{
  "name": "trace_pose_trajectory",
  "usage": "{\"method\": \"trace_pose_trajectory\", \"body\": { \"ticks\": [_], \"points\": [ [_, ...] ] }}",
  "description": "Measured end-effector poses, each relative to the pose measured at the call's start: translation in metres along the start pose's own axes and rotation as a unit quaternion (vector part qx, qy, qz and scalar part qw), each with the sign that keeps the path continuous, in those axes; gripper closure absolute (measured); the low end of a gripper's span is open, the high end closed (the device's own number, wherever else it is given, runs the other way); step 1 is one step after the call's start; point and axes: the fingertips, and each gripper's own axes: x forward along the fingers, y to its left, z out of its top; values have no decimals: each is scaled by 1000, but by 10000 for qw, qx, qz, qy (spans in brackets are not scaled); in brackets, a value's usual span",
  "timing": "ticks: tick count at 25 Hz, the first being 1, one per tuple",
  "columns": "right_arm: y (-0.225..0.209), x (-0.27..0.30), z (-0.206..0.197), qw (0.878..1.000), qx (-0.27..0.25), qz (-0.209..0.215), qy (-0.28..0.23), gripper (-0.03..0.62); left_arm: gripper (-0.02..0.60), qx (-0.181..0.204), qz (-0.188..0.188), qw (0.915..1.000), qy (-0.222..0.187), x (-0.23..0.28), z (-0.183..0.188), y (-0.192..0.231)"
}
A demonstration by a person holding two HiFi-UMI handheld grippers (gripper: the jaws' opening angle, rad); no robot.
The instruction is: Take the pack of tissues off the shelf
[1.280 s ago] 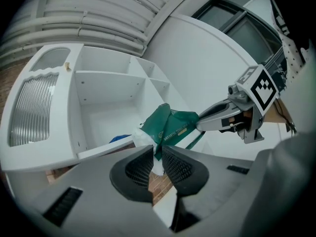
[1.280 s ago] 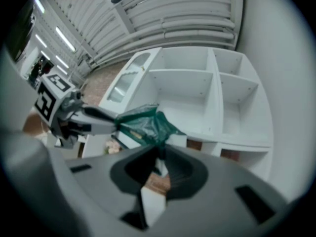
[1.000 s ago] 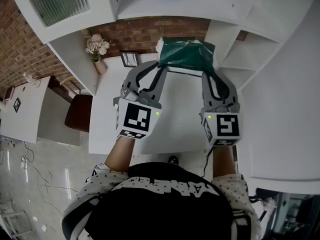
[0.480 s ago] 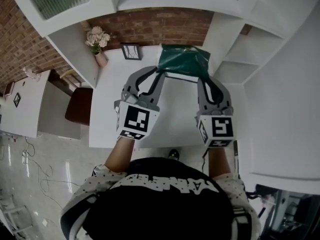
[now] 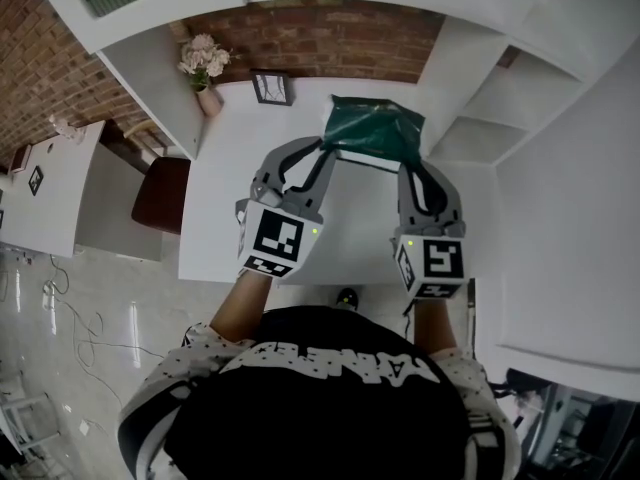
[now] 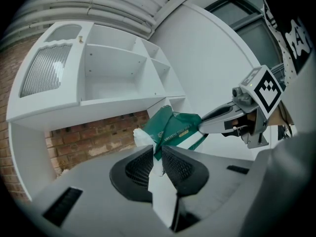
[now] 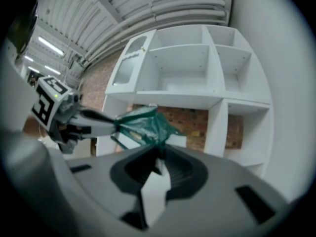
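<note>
The pack of tissues (image 5: 372,133) is green with a white side and hangs over the white desk (image 5: 250,178), held at both ends. My left gripper (image 5: 327,150) is shut on its left edge, where green wrapper and a white fold sit between the jaws (image 6: 157,158). My right gripper (image 5: 407,164) is shut on the right edge of the wrapper (image 7: 160,156). In the left gripper view the pack (image 6: 173,126) shows ahead with the right gripper (image 6: 210,125) at its far end. The right gripper view shows the pack (image 7: 140,125) with the left gripper (image 7: 101,123) beyond it.
A vase of flowers (image 5: 205,66) and a small picture frame (image 5: 271,87) stand at the back of the desk, against a brick wall (image 5: 330,40). White shelf compartments (image 7: 185,68) rise above and to the right. A brown chair (image 5: 160,208) sits left of the desk.
Both grippers have come down together with the pack held between them, away from the shelf and closer to the desk. The grips have not changed.
</note>
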Motion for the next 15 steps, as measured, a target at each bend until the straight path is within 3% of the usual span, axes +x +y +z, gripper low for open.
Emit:
{"method": "trace_pose_trajectory", "body": {
  "ticks": [15],
  "points": [
    [2, 0, -4, 9999, -22, 88, 63, 519, 500, 31, 93, 9999, 34, -2, -1, -2]
  ]
}}
